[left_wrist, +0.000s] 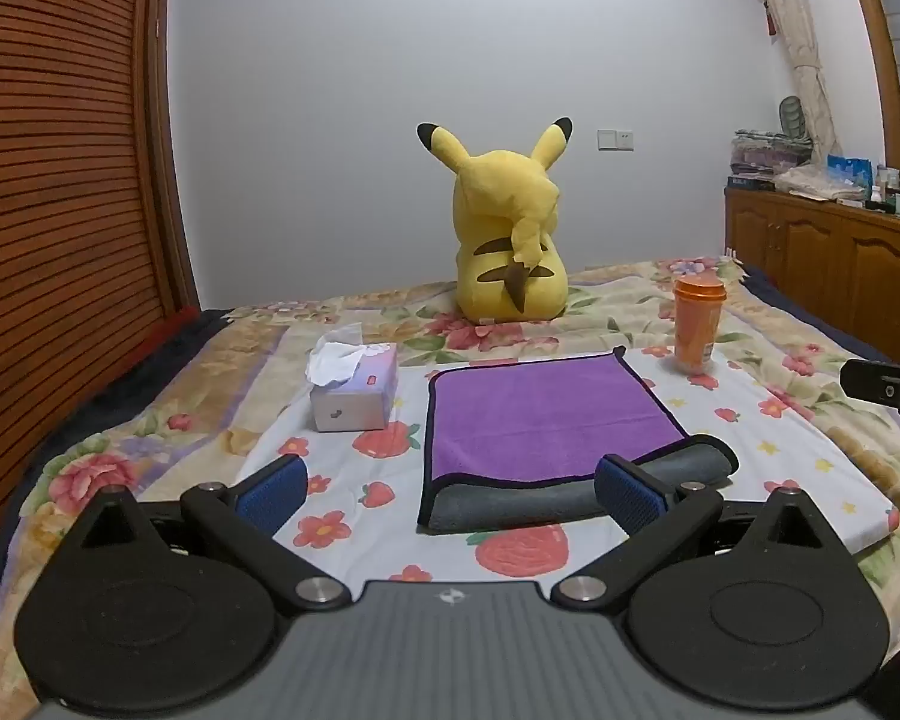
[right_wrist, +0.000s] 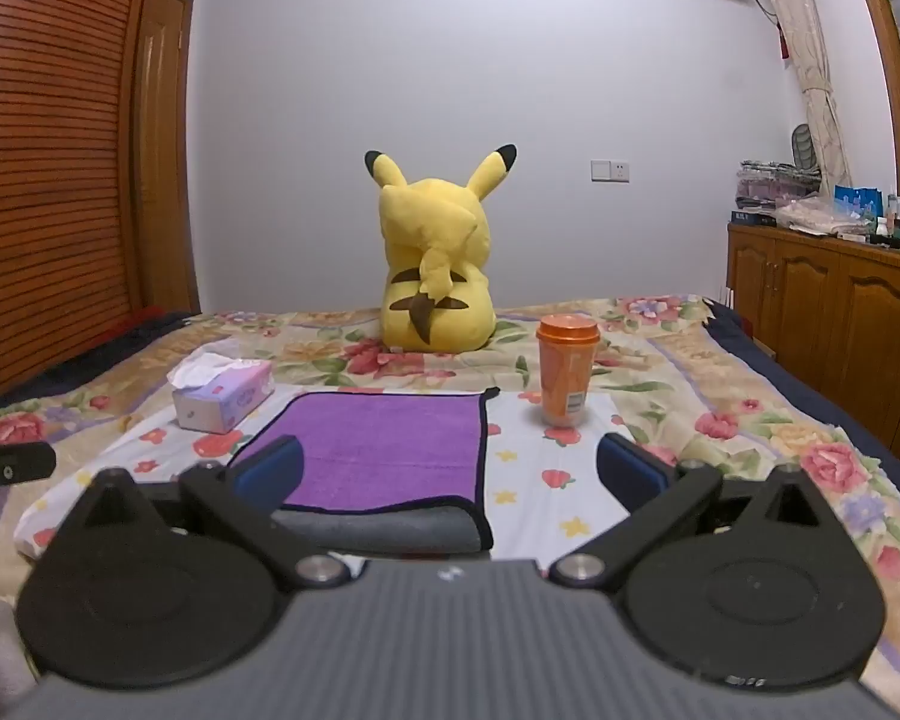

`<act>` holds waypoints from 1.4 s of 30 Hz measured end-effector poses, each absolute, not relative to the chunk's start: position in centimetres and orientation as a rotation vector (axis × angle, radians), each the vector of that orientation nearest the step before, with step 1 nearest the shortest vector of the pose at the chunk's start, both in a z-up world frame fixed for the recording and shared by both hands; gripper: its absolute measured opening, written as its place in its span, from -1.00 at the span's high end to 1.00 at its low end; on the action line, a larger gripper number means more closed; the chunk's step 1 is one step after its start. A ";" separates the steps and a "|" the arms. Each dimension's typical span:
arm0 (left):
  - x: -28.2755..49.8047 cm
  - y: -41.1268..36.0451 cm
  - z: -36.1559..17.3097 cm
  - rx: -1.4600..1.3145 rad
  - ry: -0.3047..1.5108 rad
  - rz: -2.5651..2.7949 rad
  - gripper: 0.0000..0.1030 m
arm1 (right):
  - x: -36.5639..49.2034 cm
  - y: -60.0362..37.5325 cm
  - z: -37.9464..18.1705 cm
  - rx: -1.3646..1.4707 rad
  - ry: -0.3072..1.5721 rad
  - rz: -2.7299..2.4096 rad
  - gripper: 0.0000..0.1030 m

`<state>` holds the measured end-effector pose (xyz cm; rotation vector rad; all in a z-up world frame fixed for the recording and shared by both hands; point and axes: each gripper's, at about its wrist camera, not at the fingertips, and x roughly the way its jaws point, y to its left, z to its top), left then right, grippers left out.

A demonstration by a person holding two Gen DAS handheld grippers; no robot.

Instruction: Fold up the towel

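Nearest the lens in each wrist view is the gripper's own grey body and black linkage. The left gripper [left_wrist: 450,489] has its blue-padded fingers [left_wrist: 273,483] spread wide and holds nothing; the right gripper [right_wrist: 450,468] is likewise spread and empty. Both hover just short of the near edge of the towel [left_wrist: 540,414], which suggests they are lining up on its two near corners for a fold.

The towel lies flat on a strawberry-print cloth [left_wrist: 342,480] spread over the floral bedcover [left_wrist: 90,462]. Its purple face is up, and along the near edge a strip is turned over, showing the grey underside in a soft roll. The left gripper's right finger overlaps that grey roll in its view; whether it touches is unclear.

A tissue box [left_wrist: 354,387] sits just beside the towel's left edge and an orange lidded cup [left_wrist: 699,324] stands near its far right corner, so a fold carried away from the camera has little side room. A Pikachu plush [left_wrist: 507,228] sits well behind, facing away.
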<state>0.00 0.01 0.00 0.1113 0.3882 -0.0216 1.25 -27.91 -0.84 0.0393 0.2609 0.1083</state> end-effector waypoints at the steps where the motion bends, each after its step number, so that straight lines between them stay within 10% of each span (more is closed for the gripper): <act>1: 0.0 0.0 0.0 0.112 0.388 -0.021 -1.00 | 1.3 -27.9 -0.8 0.041 0.263 0.109 -1.00; 42: 0.0 0.0 0.0 0.119 0.380 -0.022 -1.00 | 1.3 -28.0 -0.8 0.041 0.262 0.108 -1.00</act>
